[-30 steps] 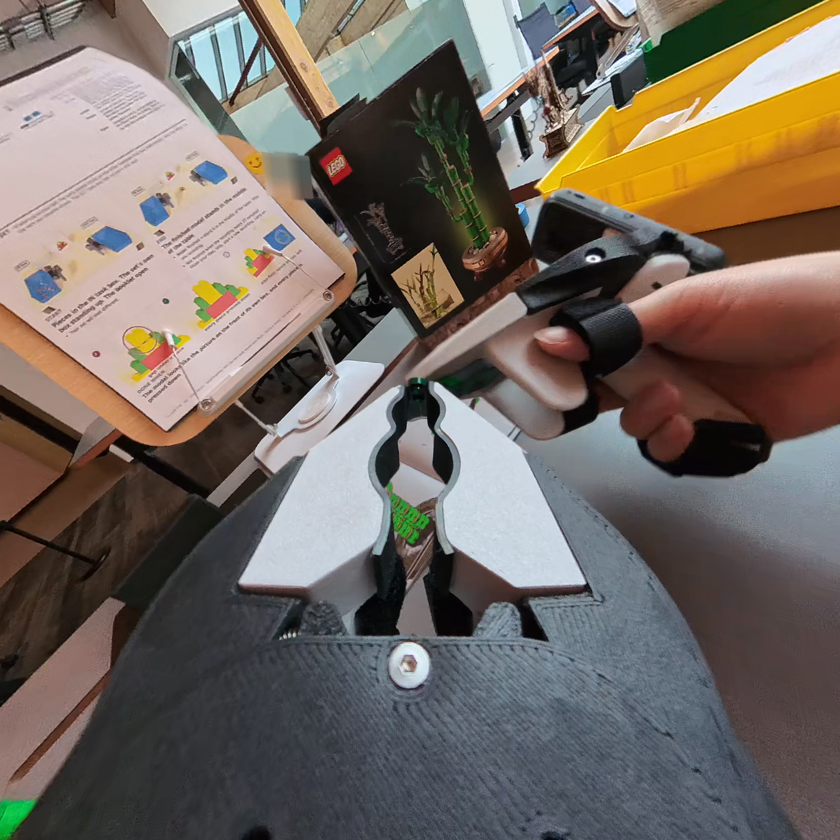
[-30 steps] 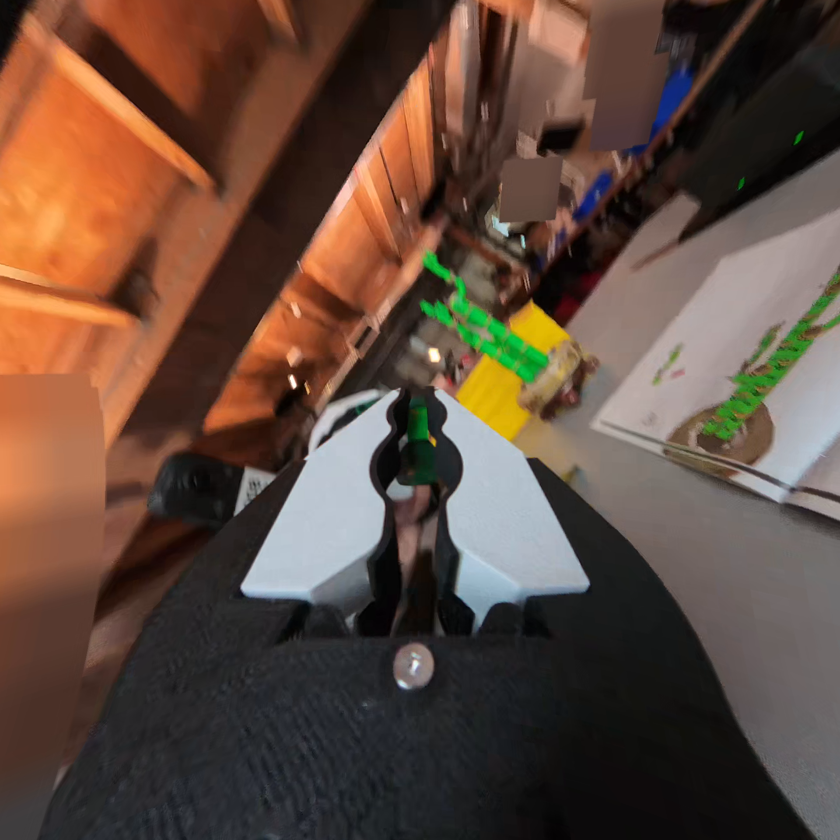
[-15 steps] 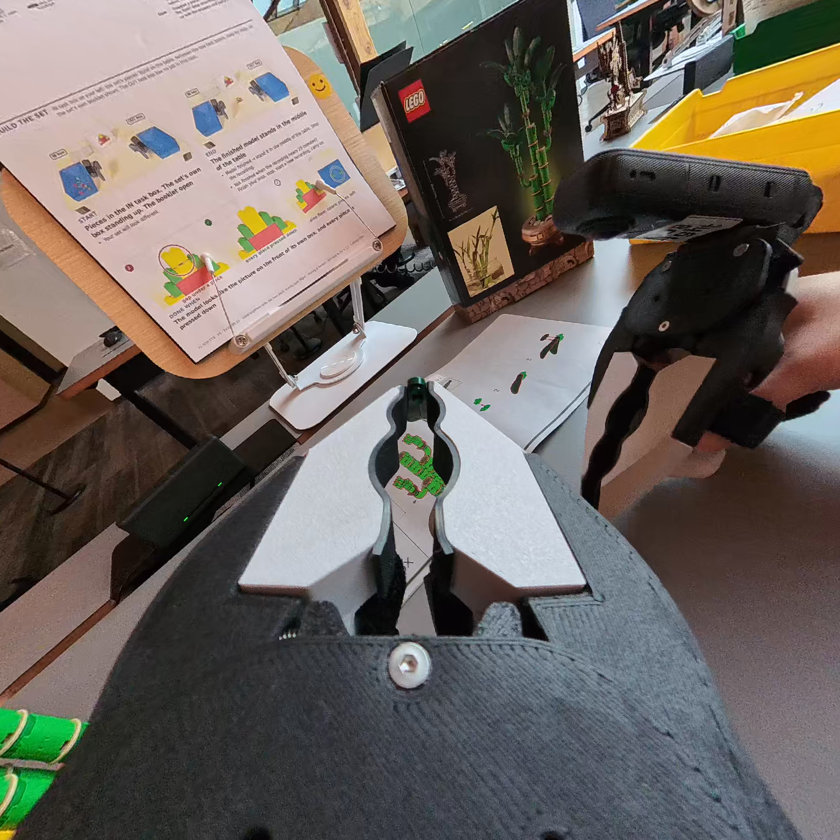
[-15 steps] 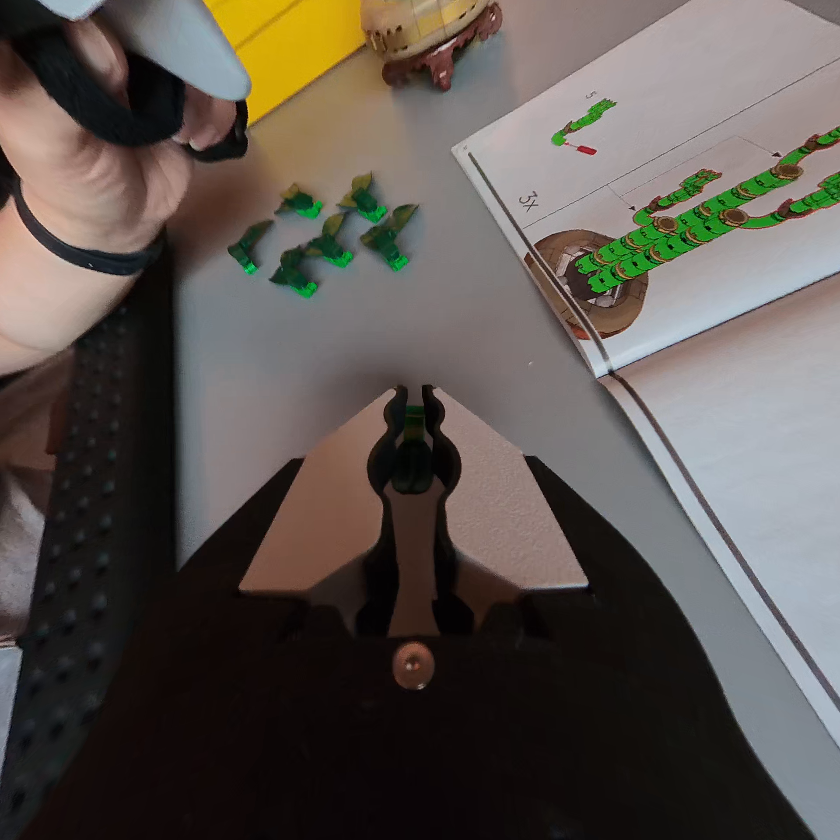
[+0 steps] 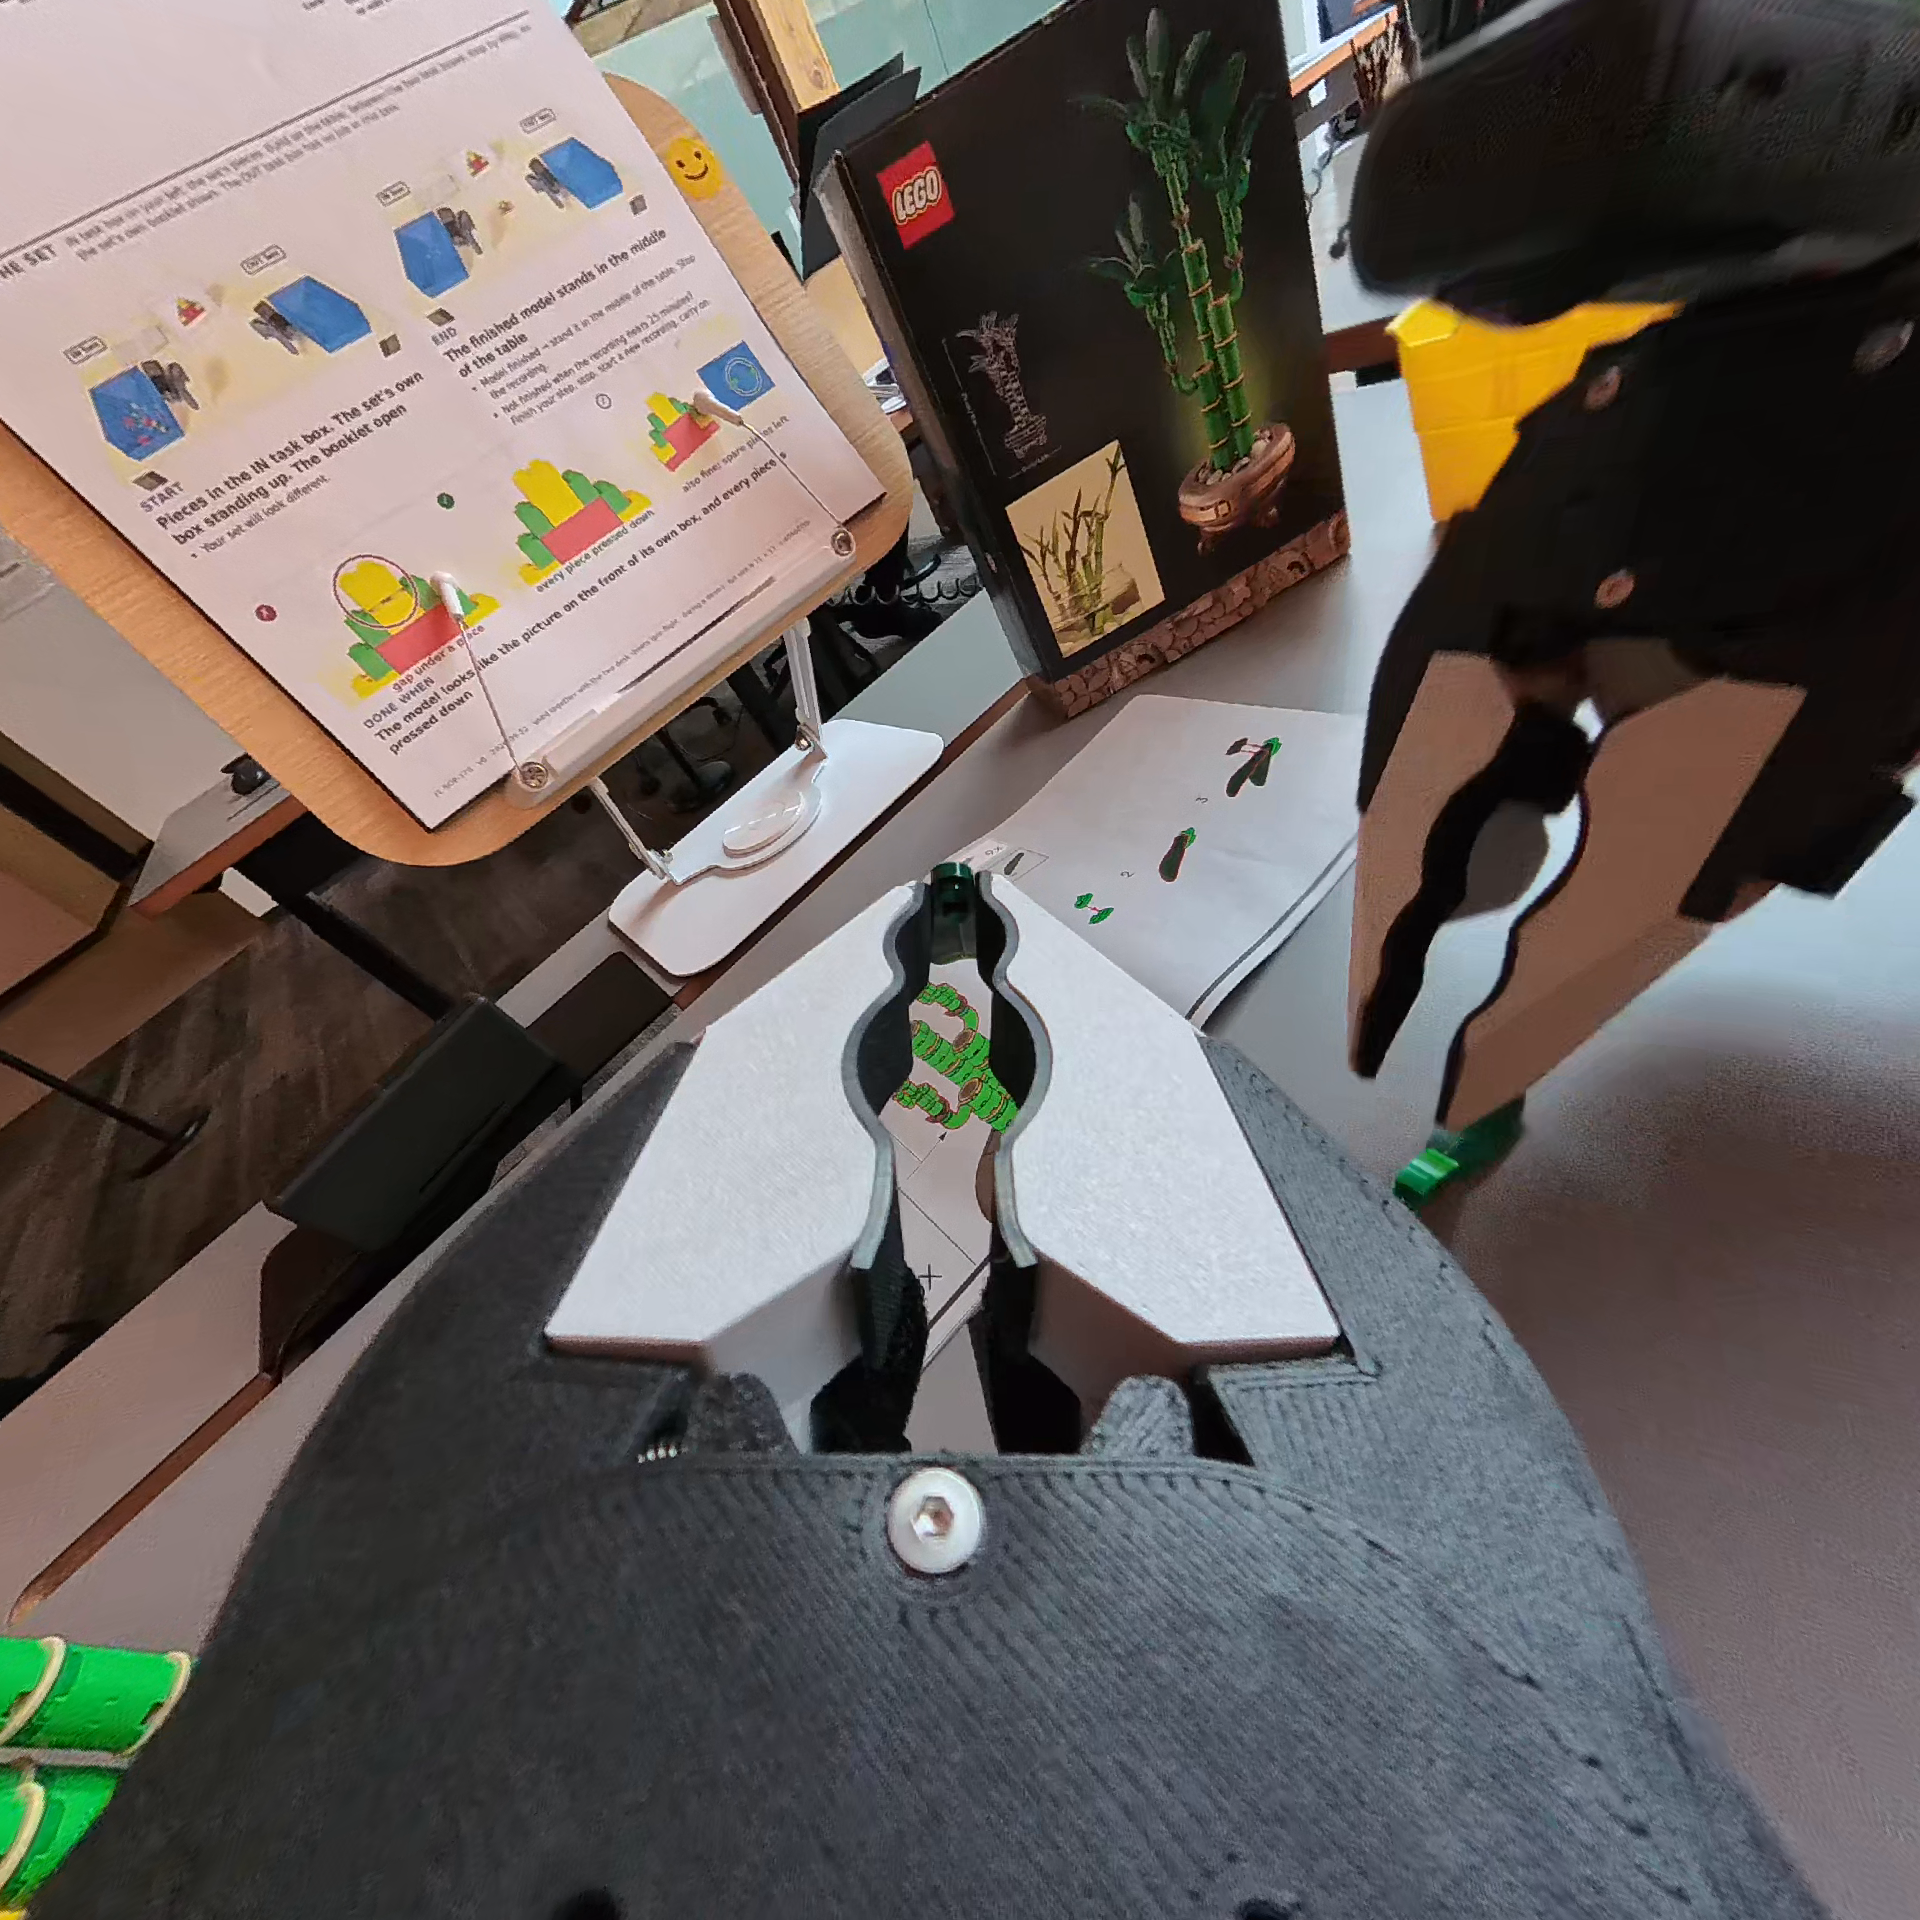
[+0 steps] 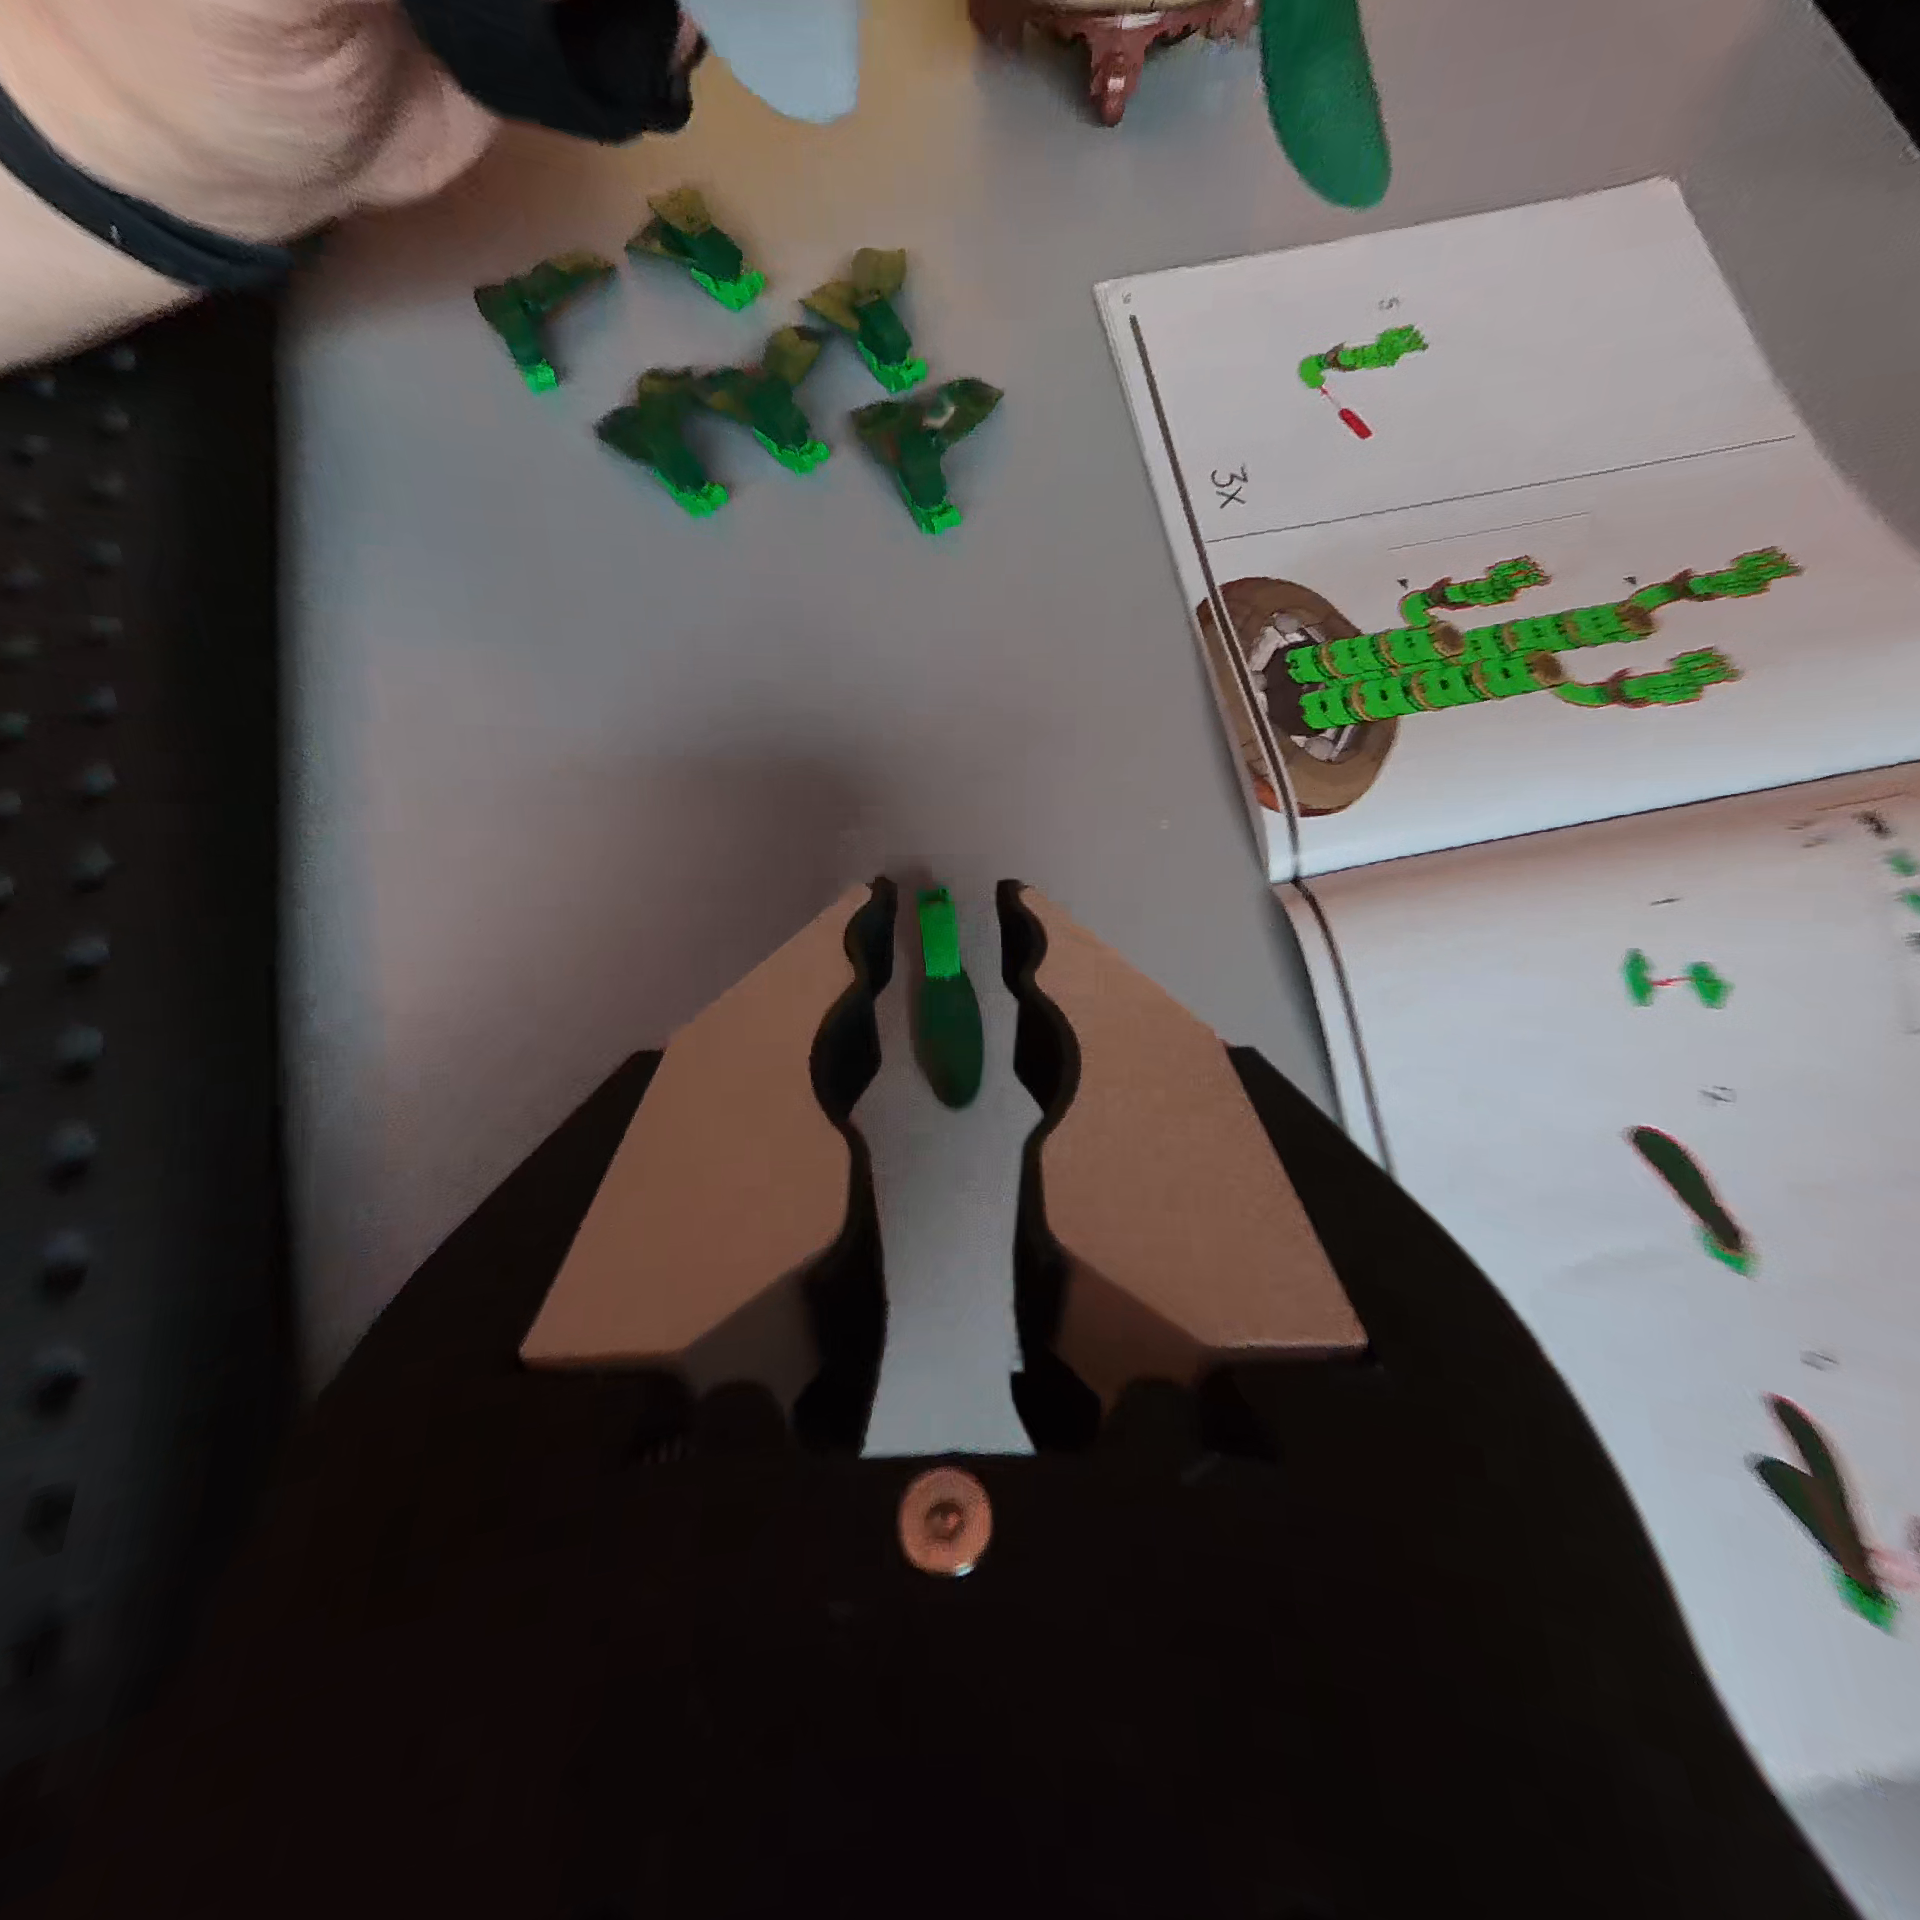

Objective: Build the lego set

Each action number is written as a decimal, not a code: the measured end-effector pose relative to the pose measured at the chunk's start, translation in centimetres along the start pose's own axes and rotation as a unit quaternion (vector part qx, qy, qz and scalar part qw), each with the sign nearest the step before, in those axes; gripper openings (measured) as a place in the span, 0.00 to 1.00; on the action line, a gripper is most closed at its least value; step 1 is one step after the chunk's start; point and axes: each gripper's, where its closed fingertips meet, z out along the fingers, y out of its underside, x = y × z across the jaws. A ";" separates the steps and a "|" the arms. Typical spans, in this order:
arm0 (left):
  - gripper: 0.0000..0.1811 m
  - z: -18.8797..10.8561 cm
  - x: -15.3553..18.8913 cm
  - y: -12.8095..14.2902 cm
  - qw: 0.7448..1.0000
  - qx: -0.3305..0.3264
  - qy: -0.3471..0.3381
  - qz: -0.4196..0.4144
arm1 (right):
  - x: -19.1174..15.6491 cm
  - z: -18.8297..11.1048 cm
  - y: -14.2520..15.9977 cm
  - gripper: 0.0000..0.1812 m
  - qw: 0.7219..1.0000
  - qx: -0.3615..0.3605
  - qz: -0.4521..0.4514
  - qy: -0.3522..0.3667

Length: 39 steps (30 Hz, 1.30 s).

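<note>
My left gripper [image 5: 951, 883] is shut on a small dark green piece [image 5: 951, 906] at its tips, held above the open instruction booklet [image 5: 1143, 821]. My right gripper [image 6: 940, 894] is open and points down at the grey table. A green leaf piece [image 6: 945, 1039] lies loose between its fingers; it also shows in the left wrist view [image 5: 1455, 1153] under the right gripper [image 5: 1423, 1081]. Several built green leaf clusters [image 6: 748, 374] lie just beyond. The booklet [image 6: 1558, 727] shows bamboo stalks in a pot.
The set's box [image 5: 1091, 364] and a sheet on a wooden stand [image 5: 416, 364] are at the back, with a yellow bin [image 5: 1486, 395]. Built green stalks [image 5: 62, 1714] lie lower left. A black studded mat [image 6: 104, 831] lies left, and the brown pot base [image 6: 1122, 42] is at the top. My hands' fingertips stand some 12 cm from each other.
My right gripper came down to the table near the leaf clusters, opened and let the green leaf piece go. My left gripper kept its dark green piece.
</note>
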 end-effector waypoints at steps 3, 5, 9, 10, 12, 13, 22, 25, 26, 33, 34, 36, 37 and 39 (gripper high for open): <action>0.03 -0.1 -0.4 0.1 1.000 -0.002 -0.004 -0.001 | -0.7 -0.9 0.1 0.11 0.996 -0.073 -0.040 -0.025; 0.03 -0.2 -0.9 0.1 1.000 -0.003 -0.010 -0.001 | -0.9 -0.4 0.3 0.11 0.990 -0.122 -0.057 -0.032; 0.03 -0.8 -2.2 -0.1 1.000 0.002 -0.027 -0.010 | -1.0 1.7 1.4 0.12 0.978 -0.193 -0.061 -0.049; 0.03 -1.0 -2.6 -0.1 0.999 0.003 -0.030 -0.014 | -1.1 2.1 1.9 0.12 0.974 -0.209 -0.061 -0.056; 0.03 -1.2 -3.1 -0.1 0.999 0.005 -0.034 -0.021 | -0.7 2.5 2.6 0.12 0.968 -0.236 -0.076 -0.048; 0.03 -1.3 -3.3 -0.1 0.999 0.006 -0.035 -0.023 | -0.5 2.6 2.7 0.12 0.967 -0.239 -0.083 -0.041; 0.03 -1.2 -3.7 0.3 0.999 0.001 -0.037 -0.026 | -0.5 2.9 2.8 0.08 0.964 -0.248 -0.082 -0.057; 0.03 -1.2 -3.7 0.3 0.999 0.001 -0.038 -0.026 | -0.3 2.9 3.3 0.04 0.960 -0.260 -0.086 -0.050; 0.03 -1.2 -3.7 0.3 0.999 0.001 -0.038 -0.027 | -0.2 3.0 3.5 0.04 0.960 -0.263 -0.087 -0.048; 0.03 -1.2 -2.4 -0.3 0.998 0.016 0.027 -0.054 | 1.0 -1.9 -5.7 0.03 0.993 0.074 -0.017 -0.088; 0.03 -1.4 -1.5 -0.7 0.996 0.029 0.060 -0.062 | 1.4 -3.9 -7.3 0.03 0.980 0.156 0.032 -0.121; 0.03 -1.7 -0.1 -1.7 0.991 0.058 0.105 -0.061 | 2.1 -7.8 -9.3 0.03 0.922 0.302 0.138 -0.198; 0.03 -1.8 0.4 -2.0 0.990 0.068 0.113 -0.047 | 2.7 -9.0 -9.5 0.03 0.890 0.346 0.193 -0.224; 0.03 -2.0 1.5 -2.5 0.990 0.085 0.115 -0.004 | 2.9 -10.6 -9.7 0.02 0.827 0.396 0.278 -0.285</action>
